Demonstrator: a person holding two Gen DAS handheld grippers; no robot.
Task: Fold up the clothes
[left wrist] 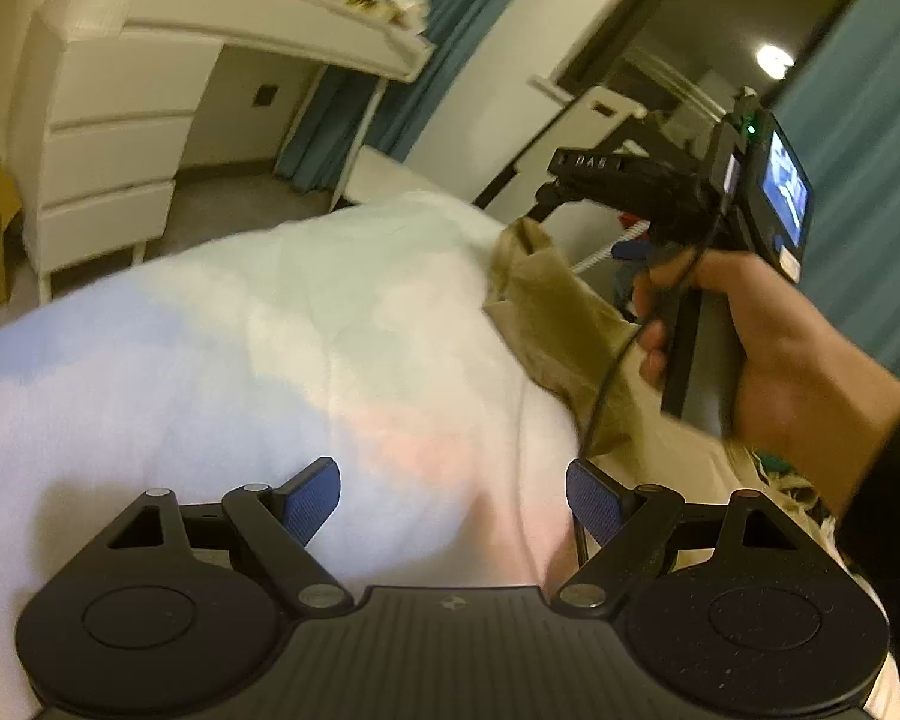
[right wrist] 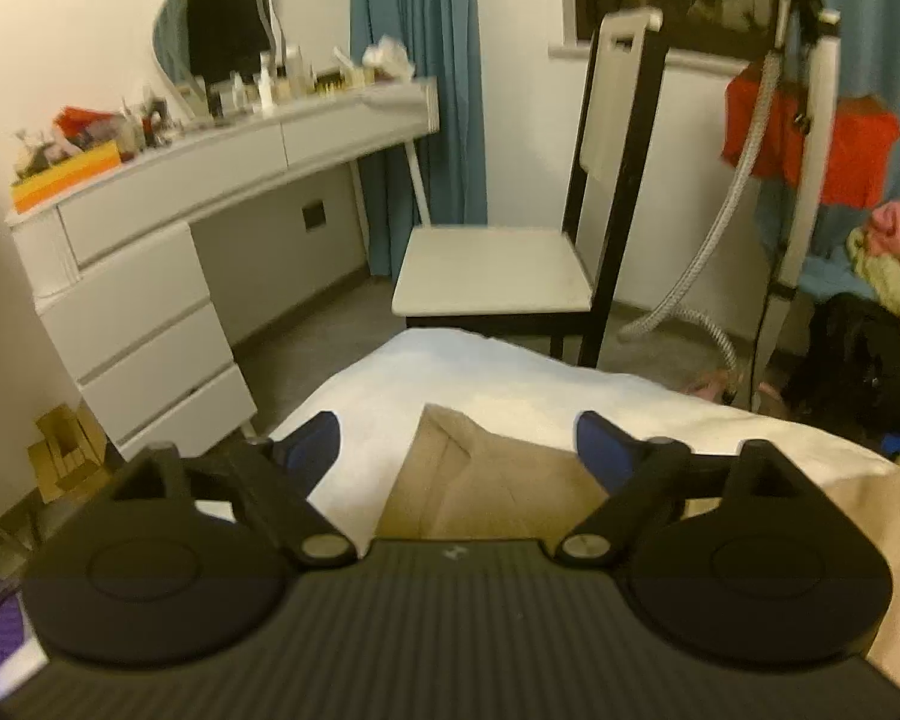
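A tan garment lies crumpled on the white bed cover, over at the right side. My left gripper hovers open over bare cover, its blue pads wide apart and holding nothing. A hand holds the right gripper's handle above the garment. In the right wrist view, my right gripper is open just over a folded edge of the tan garment. Nothing sits between its pads.
A white vanity with drawers and a cluttered top stands to the left. A black-and-white chair is beyond the bed's end. A steamer hose, a red cloth and a clothes pile are at the right.
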